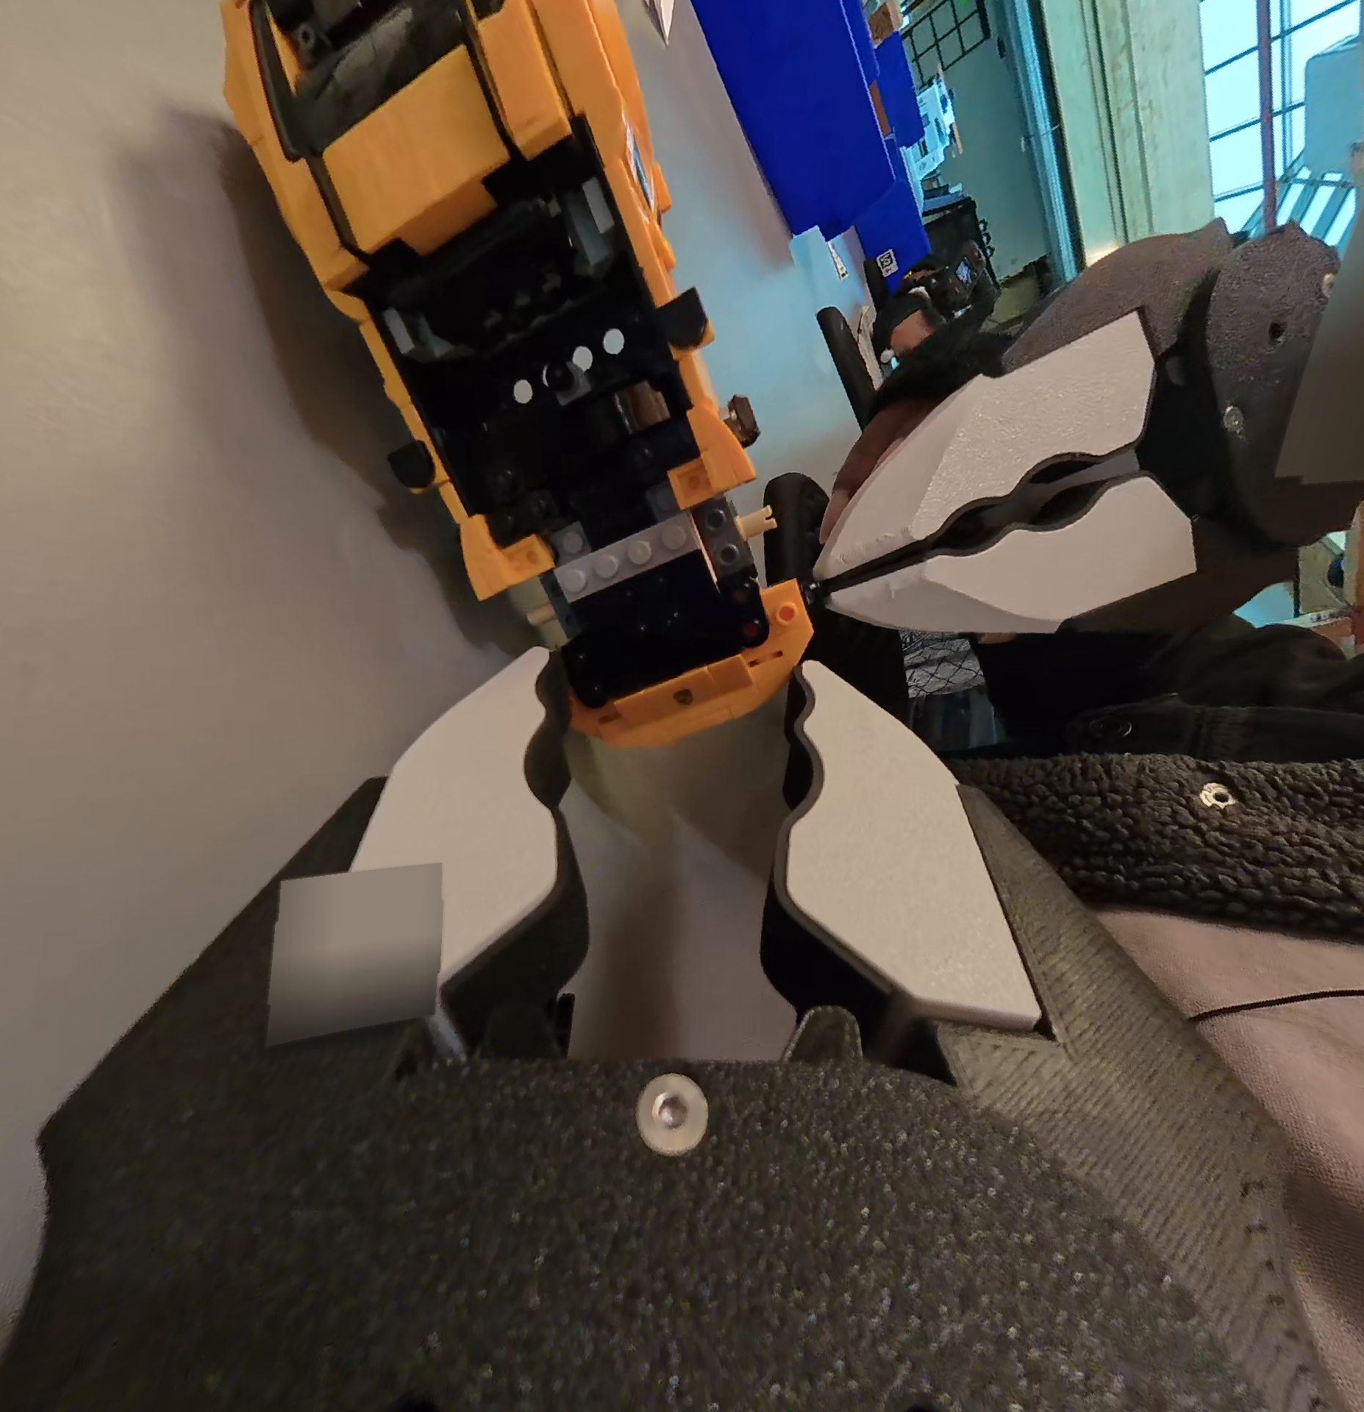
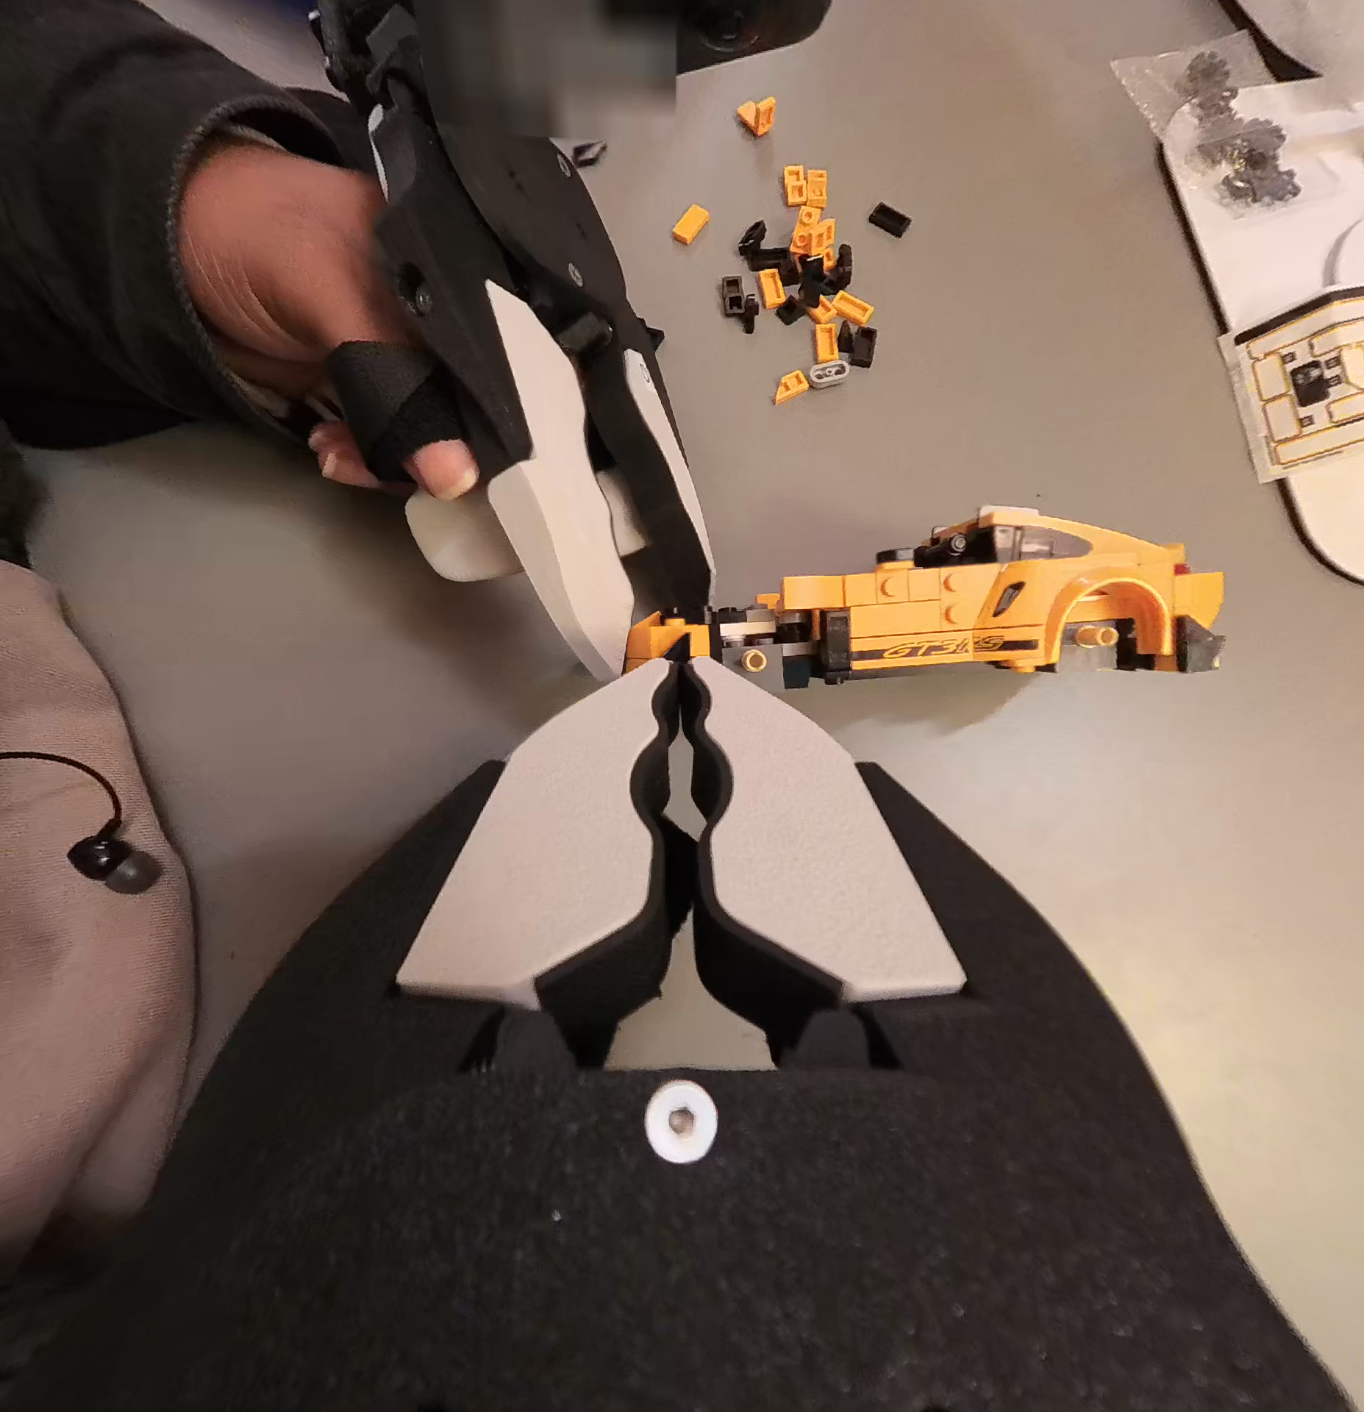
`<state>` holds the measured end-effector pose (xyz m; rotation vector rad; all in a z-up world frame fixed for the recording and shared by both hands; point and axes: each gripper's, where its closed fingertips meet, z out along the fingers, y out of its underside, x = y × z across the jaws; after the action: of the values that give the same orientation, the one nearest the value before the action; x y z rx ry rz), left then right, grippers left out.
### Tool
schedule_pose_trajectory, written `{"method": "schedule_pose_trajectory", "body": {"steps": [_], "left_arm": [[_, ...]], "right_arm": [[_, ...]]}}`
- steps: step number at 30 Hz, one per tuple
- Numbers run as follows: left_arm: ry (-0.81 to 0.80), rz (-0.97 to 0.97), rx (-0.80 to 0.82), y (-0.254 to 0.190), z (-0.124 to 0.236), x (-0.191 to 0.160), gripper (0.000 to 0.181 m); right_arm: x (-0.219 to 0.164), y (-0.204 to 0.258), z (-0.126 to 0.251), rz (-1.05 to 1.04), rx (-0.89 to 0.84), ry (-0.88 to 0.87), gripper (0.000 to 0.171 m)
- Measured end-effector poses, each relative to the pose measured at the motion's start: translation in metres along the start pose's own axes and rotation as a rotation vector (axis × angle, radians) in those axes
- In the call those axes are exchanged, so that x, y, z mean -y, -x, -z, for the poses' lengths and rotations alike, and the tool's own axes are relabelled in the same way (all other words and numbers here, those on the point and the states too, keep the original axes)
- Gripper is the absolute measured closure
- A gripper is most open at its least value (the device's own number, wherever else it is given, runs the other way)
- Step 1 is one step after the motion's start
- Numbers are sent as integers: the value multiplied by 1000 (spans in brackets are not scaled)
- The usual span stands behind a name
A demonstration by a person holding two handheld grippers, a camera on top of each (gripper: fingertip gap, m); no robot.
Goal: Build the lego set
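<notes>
- The orange car (image 2: pixel 969 611) lies on the grey table (image 2: pixel 1045 917), and I judge it more than half built: the side panels, the roof and the rear arch are already in place.
- The bonnet area is open in my left wrist view, where I see black and grey inner bricks, and no wheels sit on the axle pins, so much work is left.
- My left gripper (image 1: pixel 671 680) has its jaws spread around the nose of the car, one finger at each side; I cannot tell if they really press it.
- My right gripper (image 2: pixel 678 672) is clenched on a very small black piece (image 1: pixel 812 590) at its tips, which is touching the front corner of the car.
- A heap of loose orange and black bricks (image 2: pixel 808 283) waits beyond the car, well apart from it, with a sticker sheet (image 2: pixel 1305 390) and a bag of dark parts (image 2: pixel 1229 137) at the far right.
</notes>
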<state>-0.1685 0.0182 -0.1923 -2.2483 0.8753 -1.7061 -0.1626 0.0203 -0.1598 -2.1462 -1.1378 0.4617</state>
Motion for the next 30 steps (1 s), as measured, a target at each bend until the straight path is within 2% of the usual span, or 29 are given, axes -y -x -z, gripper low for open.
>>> {"method": "schedule_pose_trajectory", "body": {"steps": [7,9,11,13,18,30], "left_arm": [[-3,-10,-3,-3,-2,0,127],[-8,6,-28,-5,-3,0,127],[-10,9,-33,-6,-2,0,127],[-12,10,-37,-6,-2,0,127],[-15,6,-36,-6,-2,0,127],[-1,-5,-4,-3,-3,-2,127]], "right_arm": [[6,7,-5,68,-49,24,171],[15,15,0,33,13,-22,171],[20,10,7,31,-6,-54,171],[15,-2,12,16,-41,-40,171],[5,-1,11,-26,12,-20,164],[-1,2,3,-29,51,23,171]]}}
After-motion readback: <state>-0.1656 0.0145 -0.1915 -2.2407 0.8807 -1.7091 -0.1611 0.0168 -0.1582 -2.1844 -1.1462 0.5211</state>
